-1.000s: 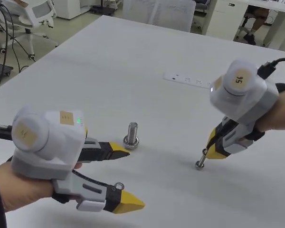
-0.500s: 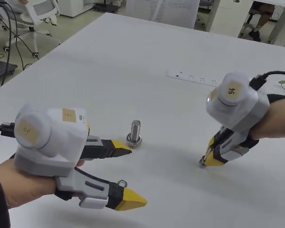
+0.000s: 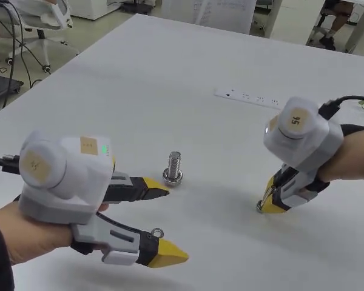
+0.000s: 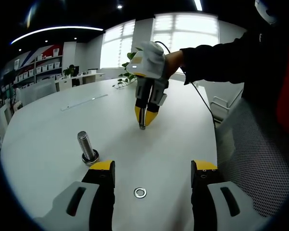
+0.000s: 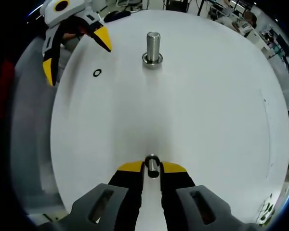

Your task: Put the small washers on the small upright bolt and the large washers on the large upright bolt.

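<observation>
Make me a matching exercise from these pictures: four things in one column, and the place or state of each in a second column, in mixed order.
Things:
1. large bolt
2. small bolt
3. loose washer
4. power strip

Places or states:
a. flat on the table, between the open left tongs
b. far across the table, beyond both bolts
c. gripped in the shut right tongs
d. stands upright, nothing gripping it

Pairs: 1-d, 2-c, 3-a, 4-b.
</observation>
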Tool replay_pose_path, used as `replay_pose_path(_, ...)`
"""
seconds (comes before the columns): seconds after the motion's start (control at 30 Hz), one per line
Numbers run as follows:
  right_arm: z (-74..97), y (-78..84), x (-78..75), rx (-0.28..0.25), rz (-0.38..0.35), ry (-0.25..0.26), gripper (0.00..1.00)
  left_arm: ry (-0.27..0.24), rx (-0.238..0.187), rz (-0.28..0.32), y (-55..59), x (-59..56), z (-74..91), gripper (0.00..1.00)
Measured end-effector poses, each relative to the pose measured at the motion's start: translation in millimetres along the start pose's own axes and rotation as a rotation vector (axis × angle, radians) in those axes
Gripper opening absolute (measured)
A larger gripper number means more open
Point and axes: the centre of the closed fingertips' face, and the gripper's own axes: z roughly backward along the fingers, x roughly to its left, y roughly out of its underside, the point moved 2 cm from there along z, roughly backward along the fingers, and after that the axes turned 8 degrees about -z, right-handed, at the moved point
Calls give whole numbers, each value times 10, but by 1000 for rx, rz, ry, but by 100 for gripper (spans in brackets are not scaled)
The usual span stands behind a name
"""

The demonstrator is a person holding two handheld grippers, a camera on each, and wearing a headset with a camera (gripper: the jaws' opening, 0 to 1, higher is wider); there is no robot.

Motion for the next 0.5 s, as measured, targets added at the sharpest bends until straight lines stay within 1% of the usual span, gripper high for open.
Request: replay_pose_path(0.5,22,56,-15,-5,-14,11,18,4,4,-1,-7,-22,-11,63)
